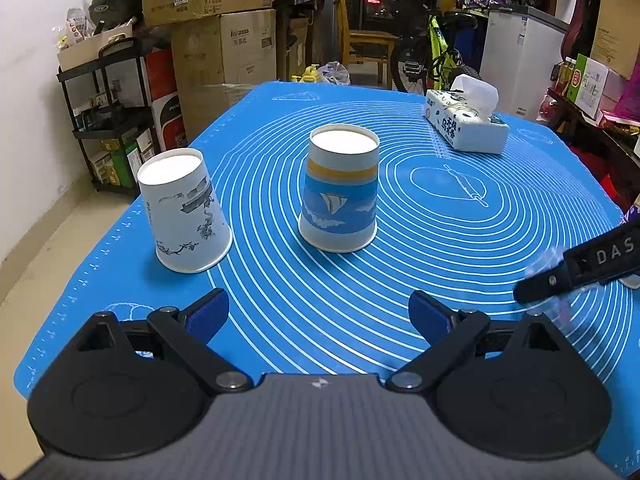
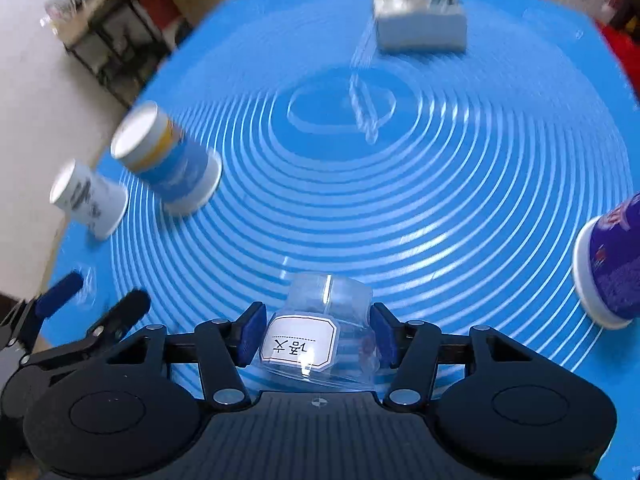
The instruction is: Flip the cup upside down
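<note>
Left wrist view looks low and forward across the blue ringed silicone mat (image 1: pixel 440 216); right wrist view, blurred, looks steeply down on it; both share the sailboat-printed paper cup (image 1: pixel 340 188) (image 2: pixel 172 164).

Readable stuff: the right gripper (image 1: pixel 576 270) poking into the left wrist view has "DAS" in pale letters on its black arm, and the tissue pack (image 1: pixel 466 124) at the far side of the mat has big dark Chinese characters down its side, too skewed for me to read. The stacked cardboard boxes (image 1: pixel 224 46) behind show "inmaxss"-ish lettering, and the top one has upside-down Chinese print plus a barcode sticker. The clear plastic cup (image 2: pixel 320 328) carries a white label with inverted handwritten characters.
</note>
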`<state>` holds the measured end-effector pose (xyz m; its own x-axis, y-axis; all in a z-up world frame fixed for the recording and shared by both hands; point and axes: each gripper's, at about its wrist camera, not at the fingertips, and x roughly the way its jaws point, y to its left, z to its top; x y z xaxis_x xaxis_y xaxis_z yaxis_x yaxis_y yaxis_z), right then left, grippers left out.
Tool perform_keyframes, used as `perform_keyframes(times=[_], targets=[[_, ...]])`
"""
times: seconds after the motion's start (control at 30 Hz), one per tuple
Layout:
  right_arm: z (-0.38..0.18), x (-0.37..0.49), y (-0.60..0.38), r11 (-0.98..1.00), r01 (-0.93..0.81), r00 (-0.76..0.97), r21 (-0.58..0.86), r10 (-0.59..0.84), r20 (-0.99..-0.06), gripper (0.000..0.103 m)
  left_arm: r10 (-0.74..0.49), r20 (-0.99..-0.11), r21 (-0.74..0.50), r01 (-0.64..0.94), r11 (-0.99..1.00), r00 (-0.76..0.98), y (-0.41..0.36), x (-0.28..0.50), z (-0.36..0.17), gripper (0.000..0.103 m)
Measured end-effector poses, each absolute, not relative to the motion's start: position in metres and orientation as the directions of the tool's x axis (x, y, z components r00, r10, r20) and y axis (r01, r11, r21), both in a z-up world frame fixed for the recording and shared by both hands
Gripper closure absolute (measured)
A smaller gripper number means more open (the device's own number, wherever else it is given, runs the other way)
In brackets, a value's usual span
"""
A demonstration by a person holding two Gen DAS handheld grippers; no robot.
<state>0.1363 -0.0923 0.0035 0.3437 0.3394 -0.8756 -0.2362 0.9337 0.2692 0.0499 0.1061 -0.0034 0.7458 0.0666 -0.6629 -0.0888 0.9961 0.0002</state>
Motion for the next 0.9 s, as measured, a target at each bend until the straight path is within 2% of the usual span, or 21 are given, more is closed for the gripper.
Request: perform_keyframes(times=[0.17,0.27,0.33,0.47,0.9], targets=[[-0.007,0.115,-0.084,0.942,-0.299,0.586,0.153,0.308,-0.749,0.042,0.06,-0.656,-0.009,-0.087,0.996,0.752,0.105,0.049,-0.002,0.007],[-0.015,0.087,-0.065,0.928,-0.345,0.772,-0.144,0.193,-0.606,0.043,0.06,-0.655,-0.011,-0.089,0.996,0.753,0.106,0.049,-0.003,0.007],[-0.023,0.073,-0.06,0.904,-0.365,0.812,-0.223,0.191,-0.552,0.042,0.057,-0.656,-0.016,-0.089,0.996,0.752,0.106,0.049,-0.003,0.007],[-0.028,0.062,-0.067,0.912,-0.348,0.838,-0.216,0.2,-0.508,0.042,0.05,-0.656,-0.015,-0.079,0.997,0.753,0.104,0.049,-0.003,0.007],[-0.036,0.035,-0.083,0.933,-0.323,0.839,-0.156,0.206,-0.503,0.042,0.047,-0.659,-0.002,-0.064,0.998,0.75,0.098,0.047,-0.005,0.007]])
